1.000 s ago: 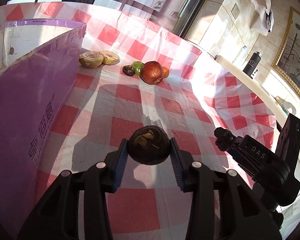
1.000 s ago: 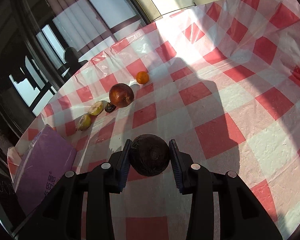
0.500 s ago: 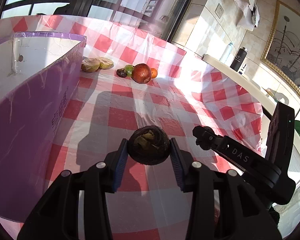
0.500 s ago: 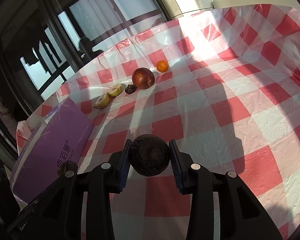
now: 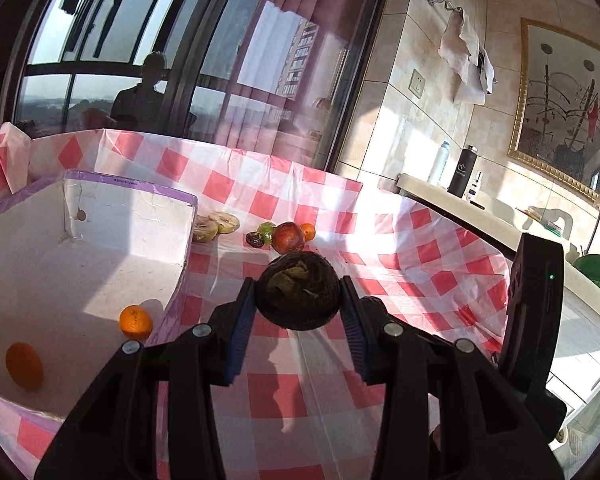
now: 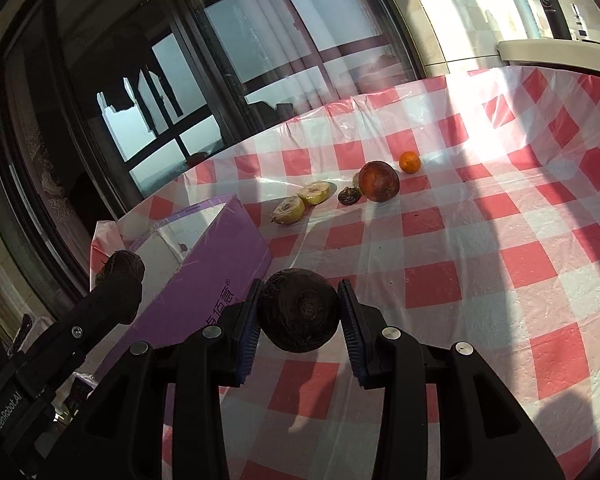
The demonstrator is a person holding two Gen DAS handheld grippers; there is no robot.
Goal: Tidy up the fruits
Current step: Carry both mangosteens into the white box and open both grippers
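My left gripper [image 5: 299,312] is shut on a dark round fruit with a greenish stem end [image 5: 299,295], held above the checked cloth beside the purple box [image 5: 112,216]. Two small oranges [image 5: 135,322] lie on the box's white floor. My right gripper [image 6: 299,316] is shut on a second dark round fruit [image 6: 299,310], just right of the purple box [image 6: 204,292]. The left gripper's fruit [image 6: 120,268] shows at the left of the right wrist view. Farther back lie two pale fruit halves [image 6: 300,202], a dark dried fruit [image 6: 348,196], a red apple [image 6: 379,181] and a small orange [image 6: 409,161].
A red-and-white checked cloth [image 6: 500,280] covers the table. Behind it stands a large dark window [image 5: 140,60]. A counter [image 5: 480,216] with bottles [image 5: 462,176] runs along the tiled wall to the right. A green fruit [image 5: 266,230] sits by the apple [image 5: 288,237].
Both grippers rose and tipped up with their dark fruits still held. The left one moved beside the box, so the box's inside with the two oranges came into view.
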